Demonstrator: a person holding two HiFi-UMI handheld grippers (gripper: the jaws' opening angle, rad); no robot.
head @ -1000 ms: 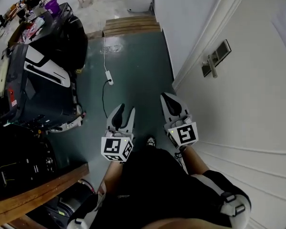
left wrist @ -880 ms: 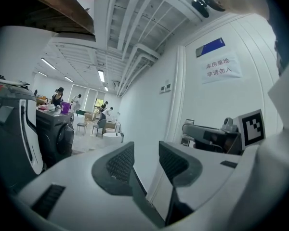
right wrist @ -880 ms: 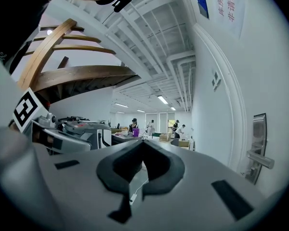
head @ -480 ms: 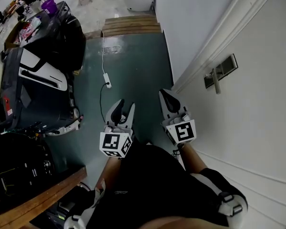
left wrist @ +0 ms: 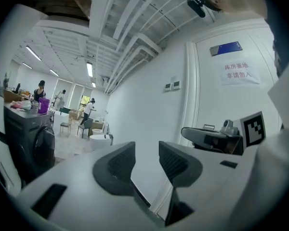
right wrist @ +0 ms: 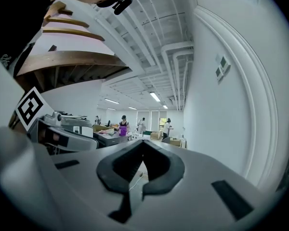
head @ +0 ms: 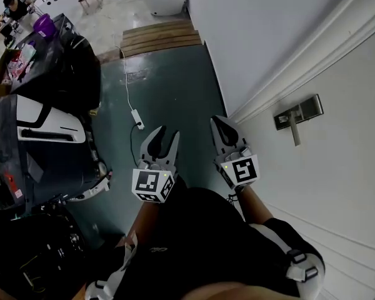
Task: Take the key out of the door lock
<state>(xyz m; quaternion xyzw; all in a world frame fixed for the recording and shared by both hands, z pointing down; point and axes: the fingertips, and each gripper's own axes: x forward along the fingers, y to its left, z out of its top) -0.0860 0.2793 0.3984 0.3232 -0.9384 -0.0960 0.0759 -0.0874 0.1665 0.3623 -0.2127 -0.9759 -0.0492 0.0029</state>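
Head view: looked steeply down from above; door lock [head: 298, 112] right, near.
Left gripper view: faced along wall [left wrist: 144, 105], left of the lock.
Right gripper view: same heading, nearer the lock.
Shared: that wall.

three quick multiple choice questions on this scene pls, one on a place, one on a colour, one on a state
1. Where is the silver metal door lock plate? A. on the white door, right of the right claw B. on a chair C. on the ceiling
2. What colour is the smooth floor? A. red B. dark teal C. yellow
3. How do the claws stand? A. both shut B. both open C. left claw open, right claw shut
Answers: 1 A, it sits on the door. 2 B, teal in the head view. 3 C, left jaws apart, right jaws together.
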